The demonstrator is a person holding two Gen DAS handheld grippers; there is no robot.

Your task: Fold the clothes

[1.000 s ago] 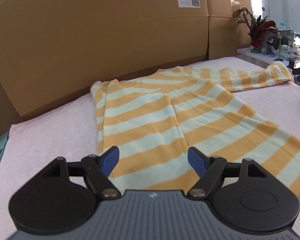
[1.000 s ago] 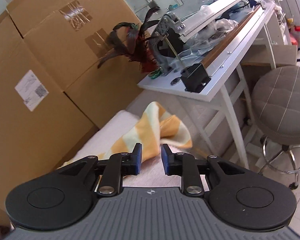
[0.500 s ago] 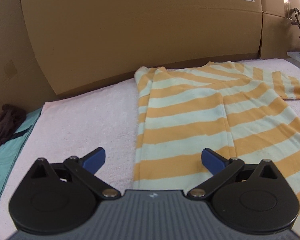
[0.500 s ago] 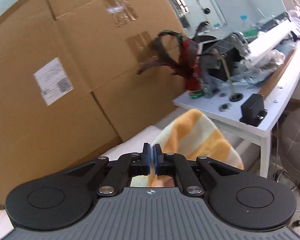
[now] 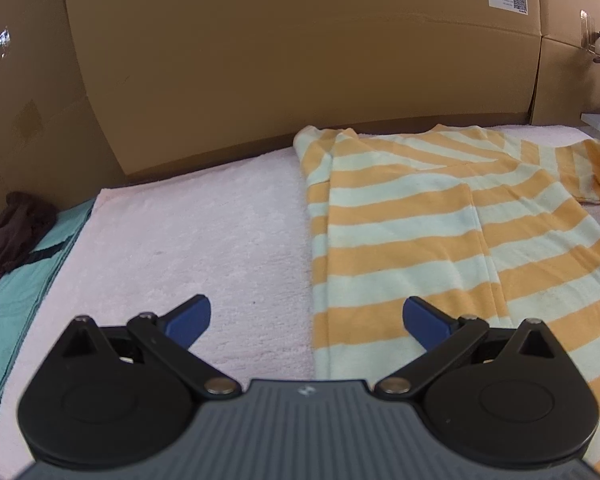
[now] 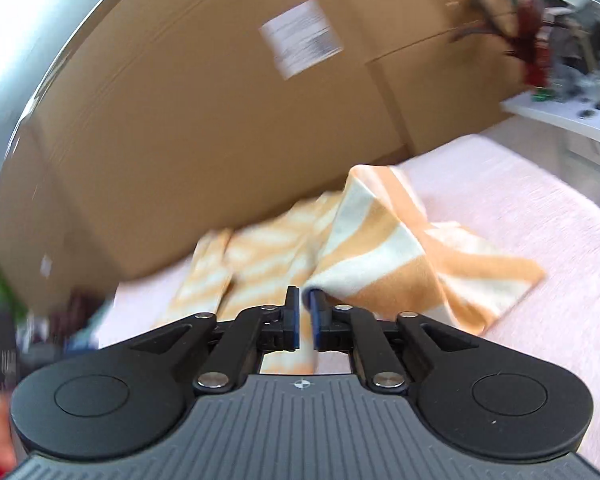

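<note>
One sleeve (image 6: 384, 240) of the striped top (image 5: 440, 240), spread on the pink blanket (image 5: 188, 240), is pinched in my right hand-held gripper (image 6: 305, 320); left hand-held gripper (image 5: 306, 318) gapes empty. I carry it low, straight across.

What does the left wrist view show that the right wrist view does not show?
Only the left wrist view shows the left claw, open and empty above the pink towel, with the folded body of the striped garment lying flat. Only the right wrist view shows the right claw, its jaws nearly closed on a lifted sleeve, and the white side table. Both views share the garment, the towel and the cardboard boxes behind.
</note>
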